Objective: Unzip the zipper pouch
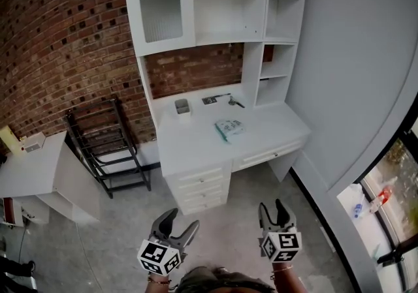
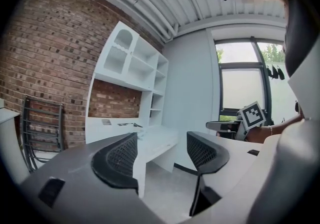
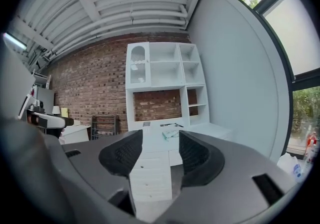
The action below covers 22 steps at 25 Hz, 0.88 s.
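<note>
Our two grippers sit closest in the head view: the left gripper (image 1: 183,220) at 7 o'clock of the picture and the right gripper (image 1: 272,207) at 5 o'clock, both held over the grey floor (image 1: 130,233). Both pairs of jaws are released and empty. Well beyond them stands the white desk (image 1: 189,151), and the teal zipper pouch (image 1: 229,129) lies flat on its top, at 11 o'clock from the right gripper and 1 o'clock from the left. A small cup (image 1: 183,107) stands at 10 o'clock of the pouch, and a black folding rack (image 1: 104,148) leans on the brick wall (image 1: 59,44) at 9 o'clock of the desk.

From the left gripper view we see the jaws standing apart with only the far desk and floor between them; the right gripper's marker cube (image 2: 252,114) shows at 3 o'clock.

From the right gripper view we again find the jaws apart, grasping nothing. The pouch appears far off at 12 o'clock above the gap, with the desk's drawers (image 3: 150,170) below it.
</note>
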### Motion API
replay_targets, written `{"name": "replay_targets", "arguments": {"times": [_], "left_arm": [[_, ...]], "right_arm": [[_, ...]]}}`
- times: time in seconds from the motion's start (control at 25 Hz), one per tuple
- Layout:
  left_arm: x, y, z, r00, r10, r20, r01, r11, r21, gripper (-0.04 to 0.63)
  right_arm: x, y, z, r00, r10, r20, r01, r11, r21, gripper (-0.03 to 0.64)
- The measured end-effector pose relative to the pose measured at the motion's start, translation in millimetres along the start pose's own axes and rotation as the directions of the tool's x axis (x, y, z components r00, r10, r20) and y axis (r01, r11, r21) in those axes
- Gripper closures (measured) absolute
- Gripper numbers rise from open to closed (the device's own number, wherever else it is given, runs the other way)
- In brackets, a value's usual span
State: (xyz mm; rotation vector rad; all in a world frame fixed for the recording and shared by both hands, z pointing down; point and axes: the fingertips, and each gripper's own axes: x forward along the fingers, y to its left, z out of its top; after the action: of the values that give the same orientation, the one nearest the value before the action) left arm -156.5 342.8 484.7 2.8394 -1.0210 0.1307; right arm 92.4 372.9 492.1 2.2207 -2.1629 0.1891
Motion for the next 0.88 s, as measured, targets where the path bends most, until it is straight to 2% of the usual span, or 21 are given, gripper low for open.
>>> {"name": "replay_targets", "arguments": {"times": [0.08,0.12,0.24,0.32,0.36,0.48,0.56,0.68,0.88], "left_arm": [[-0.6,-7.5,-1.5,1.000,-0.029,-0.005,0.029,1.000,0.008,0.268],[-0.9,-9.4,-1.7,0.999,-0.031,-0.005,0.032,0.999,0.013,0.250],[-2.5,-9.8,-1.3,1.000,-0.014,0.014,0.014,1.000,-0.004,0.179],[-3.7,-10.5,-1.9,1.000,-0.014,0.024,0.014,0.999,-0.029,0.142],[-3.5,-11.3,-3.2,1.000,-0.014,0.021,0.015,0.999,-0.032,0.122],[-0.4,-14.1,-6.8,1.000,-0.008,-0.002,0.008,1.000,-0.014,0.058],[0.6,-14.8,-7.1,1.000,-0.003,0.001,0.003,1.000,-0.031,0.027],[1.4,-17.4,-8.3,1.000,-0.005,0.012,0.006,0.997,-0.072,0.026],[2.4,-17.5,-5.1,0.999,0.021,0.031,-0.019,0.998,-0.057,0.026]], "right_arm": [[-0.4,-1.8,-3.4,1.000,0.004,-0.009,-0.004,1.000,0.019,0.360],[-0.5,-2.8,-4.6,1.000,0.007,-0.012,-0.006,1.000,0.026,0.346],[-0.5,-5.7,-7.8,1.000,0.018,-0.010,-0.017,0.998,0.054,0.275],[1.1,-4.6,-10.1,0.999,0.034,0.000,-0.034,0.996,0.078,0.160],[2.2,-2.7,-11.6,0.999,0.047,0.001,-0.047,0.995,0.083,0.141],[4.8,3.3,-15.3,0.997,0.079,-0.007,-0.078,0.995,0.068,0.104],[5.7,5.9,-16.7,0.996,0.090,-0.010,-0.089,0.994,0.060,0.092],[7.9,5.3,-19.4,0.995,0.100,-0.018,-0.099,0.994,0.056,0.081],[17.6,-4.6,-15.2,0.995,0.100,-0.016,-0.100,0.994,0.039,0.081]]}}
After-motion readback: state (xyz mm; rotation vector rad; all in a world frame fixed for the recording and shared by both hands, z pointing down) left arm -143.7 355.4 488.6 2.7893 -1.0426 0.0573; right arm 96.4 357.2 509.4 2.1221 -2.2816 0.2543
